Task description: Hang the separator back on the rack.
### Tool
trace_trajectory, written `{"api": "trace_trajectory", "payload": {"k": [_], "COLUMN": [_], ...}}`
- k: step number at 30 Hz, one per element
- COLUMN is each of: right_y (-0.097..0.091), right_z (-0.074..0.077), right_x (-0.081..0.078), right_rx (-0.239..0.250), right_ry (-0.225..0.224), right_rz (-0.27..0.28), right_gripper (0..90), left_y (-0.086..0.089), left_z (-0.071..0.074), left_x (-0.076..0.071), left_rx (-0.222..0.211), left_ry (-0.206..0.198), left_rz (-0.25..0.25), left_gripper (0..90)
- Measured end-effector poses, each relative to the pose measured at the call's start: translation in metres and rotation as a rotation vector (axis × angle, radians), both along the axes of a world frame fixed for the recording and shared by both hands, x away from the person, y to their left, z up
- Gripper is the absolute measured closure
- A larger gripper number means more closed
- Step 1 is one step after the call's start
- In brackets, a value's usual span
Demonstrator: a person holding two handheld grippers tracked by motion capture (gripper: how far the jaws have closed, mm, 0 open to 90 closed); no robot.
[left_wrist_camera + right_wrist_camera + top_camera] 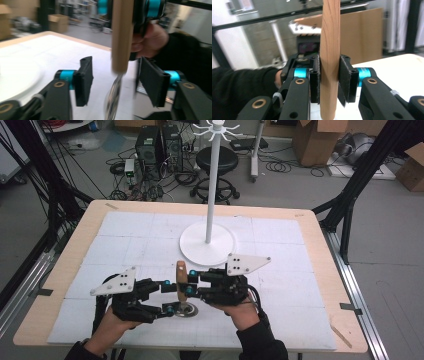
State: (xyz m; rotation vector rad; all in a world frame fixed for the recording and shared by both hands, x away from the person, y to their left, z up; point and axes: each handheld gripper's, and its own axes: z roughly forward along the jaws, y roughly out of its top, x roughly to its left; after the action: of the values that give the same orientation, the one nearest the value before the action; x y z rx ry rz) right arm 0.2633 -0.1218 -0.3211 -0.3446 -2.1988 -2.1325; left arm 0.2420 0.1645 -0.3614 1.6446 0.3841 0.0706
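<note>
A utensil with a wooden handle and a metal end stands upright on the white mat, near the front middle of the table. My right gripper comes in from the right and is shut on the wooden handle, one pad pressed to each side. My left gripper sits lower on the left. It is open, and its pads stand apart on either side of the thin metal stem without touching it. The right gripper view shows the left gripper's body behind the handle.
A white hook stand rises from a round base just behind the grippers. A white gridded mat covers the wooden table. A stool, computers and boxes sit on the floor beyond the far edge.
</note>
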Motion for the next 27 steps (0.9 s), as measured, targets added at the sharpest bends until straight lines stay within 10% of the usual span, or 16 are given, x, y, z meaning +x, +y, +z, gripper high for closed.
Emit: {"api": "trace_trajectory", "payload": {"k": [11, 27], "right_y": [-0.009, -0.019], "right_z": [0.029, 0.097], "right_x": [0.046, 0.124], "right_rx": [-0.008, -0.007], "right_ry": [-0.014, -0.024], "right_rz": [-0.156, -0.257], "right_gripper": [72.2, 72.1], "left_y": [0.050, 0.065], "left_z": [-0.016, -0.025], "left_x": [0.015, 0.019], "left_rx": [0.012, 0.064], "left_ry": [-0.011, -0.043], "left_rz": [0.298, 0.377], "left_gripper": [21.9, 22.6]}}
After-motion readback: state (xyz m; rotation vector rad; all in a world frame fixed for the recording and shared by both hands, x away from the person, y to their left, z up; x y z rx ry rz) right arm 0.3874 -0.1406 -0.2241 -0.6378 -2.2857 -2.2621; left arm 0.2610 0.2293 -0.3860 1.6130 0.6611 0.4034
